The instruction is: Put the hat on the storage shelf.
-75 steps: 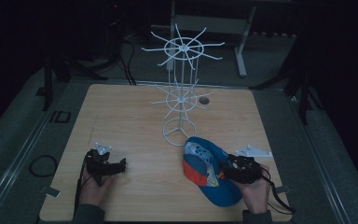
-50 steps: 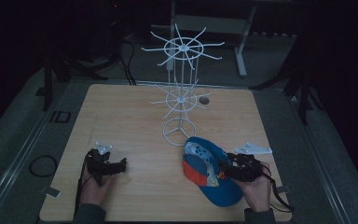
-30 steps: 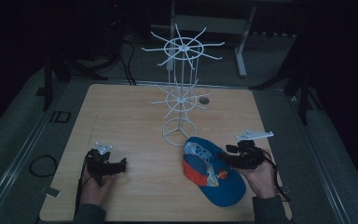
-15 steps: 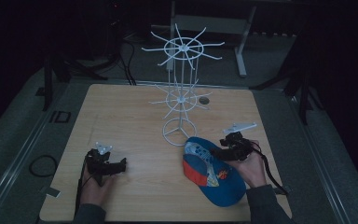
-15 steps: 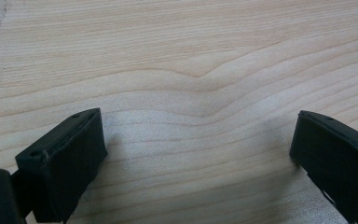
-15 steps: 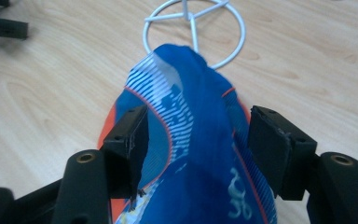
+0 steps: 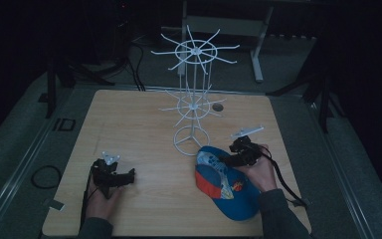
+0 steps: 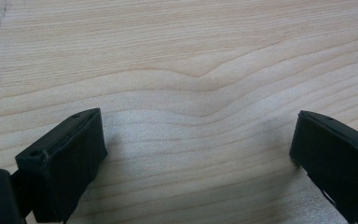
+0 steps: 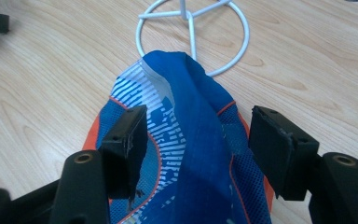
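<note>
The blue cap (image 9: 191,154) lies on the table (image 7: 144,124) beside the white wire rack's (image 7: 194,99) base ring. The right tool (image 9: 196,144) straddles its raised crown, jaws wide; the left tool (image 8: 196,154), also wide, rests well apart.

You work in a dim lab: a wooden table (image 7: 144,124) on grey floor, cables (image 7: 129,59) and stand legs (image 7: 258,55) behind it.
</note>
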